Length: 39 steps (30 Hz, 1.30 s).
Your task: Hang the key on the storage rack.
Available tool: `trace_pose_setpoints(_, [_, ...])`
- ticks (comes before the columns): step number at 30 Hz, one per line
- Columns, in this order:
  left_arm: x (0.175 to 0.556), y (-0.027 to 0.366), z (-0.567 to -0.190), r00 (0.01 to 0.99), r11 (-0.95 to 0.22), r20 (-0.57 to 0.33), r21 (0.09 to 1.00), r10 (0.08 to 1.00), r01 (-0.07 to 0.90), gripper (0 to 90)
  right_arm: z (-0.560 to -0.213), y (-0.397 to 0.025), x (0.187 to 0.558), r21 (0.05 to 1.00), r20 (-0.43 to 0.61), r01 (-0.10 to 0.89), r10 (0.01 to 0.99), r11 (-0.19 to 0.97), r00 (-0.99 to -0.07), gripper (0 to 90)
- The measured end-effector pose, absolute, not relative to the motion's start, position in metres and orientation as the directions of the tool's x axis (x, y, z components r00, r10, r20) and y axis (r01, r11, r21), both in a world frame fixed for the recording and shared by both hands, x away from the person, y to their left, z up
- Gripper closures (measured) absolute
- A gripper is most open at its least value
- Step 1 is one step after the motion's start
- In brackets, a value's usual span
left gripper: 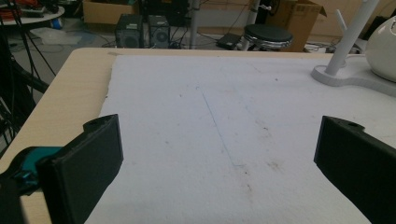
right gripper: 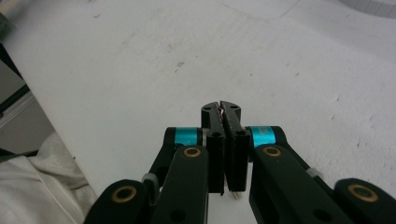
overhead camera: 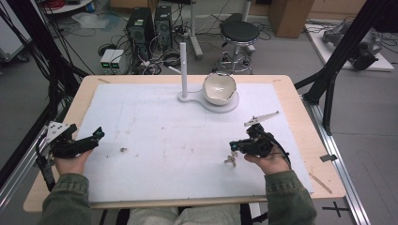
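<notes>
Bench [overhead camera: 291, 93] of light wood with a white mat [overhead camera: 164, 131] covering most of its top. At the far middle of the mat sits a white stand [overhead camera: 184, 70], an upright post on a flat base, and a white bowl [overhead camera: 219, 87] rests tilted on that base just beside the post. In the left gripper view the post and base show at upper right [left gripper: 345, 46], with the bowl [left gripper: 383, 46] at the edge.

Left gripper [overhead camera: 96, 136] held at the mat's left edge by the left hand [overhead camera: 70, 161], pointing right over the mat; fingers [left gripper: 88, 163] spread wide, nothing between them, bare mat beyond.

Right gripper [overhead camera: 233, 146] held at the near right of the mat by the right hand [overhead camera: 270, 161], pointing left. Fingers [right gripper: 217, 140] pressed together; a thin sliver of something pale shows at the tips, too small to tell what. A small metallic object [overhead camera: 230, 160] lies or hangs just below the tips in the high view; cannot tell whether it is touching them.

A small dark speck [overhead camera: 123, 150] lies on the mat left of centre. Green sleeves [overhead camera: 65, 197] come in from the bottom. Stool [overhead camera: 239, 33] and computer towers [overhead camera: 141, 26] on the floor behind the bench.
</notes>
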State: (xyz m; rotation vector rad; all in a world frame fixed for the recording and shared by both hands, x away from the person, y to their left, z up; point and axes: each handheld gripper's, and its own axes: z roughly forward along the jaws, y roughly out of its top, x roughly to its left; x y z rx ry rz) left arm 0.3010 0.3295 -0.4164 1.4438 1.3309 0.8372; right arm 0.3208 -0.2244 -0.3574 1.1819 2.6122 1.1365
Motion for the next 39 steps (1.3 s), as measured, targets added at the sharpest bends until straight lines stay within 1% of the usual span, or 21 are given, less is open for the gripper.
trace_pose_setpoints(9, [0.301, 0.329, -0.416, 0.168, 0.056, -0.115, 0.946, 0.979, 0.318, 1.7, -0.347, -0.225, 0.321, 0.68, 0.25, 0.616, 0.663, 0.399, -0.705, 88.9])
trace_pose_setpoints(20, [0.299, 0.328, -0.416, 0.167, 0.052, -0.11, 0.947, 0.98, 0.317, 1.7, -0.329, -0.226, 0.332, 0.733, 0.282, 0.597, 0.654, 0.325, -0.702, 88.9])
trace_pose_setpoints(28, [0.298, 0.329, -0.416, 0.167, 0.051, -0.109, 0.947, 0.98, 0.316, 1.7, -0.312, -0.221, 0.345, 0.749, 0.294, 0.592, 0.651, 0.298, -0.7, 88.8])
trace_pose_setpoints(39, [0.299, 0.329, -0.416, 0.167, 0.052, -0.11, 0.947, 0.98, 0.316, 1.7, -0.297, -0.218, 0.354, 0.764, 0.304, 0.583, 0.643, 0.276, -0.703, 88.8])
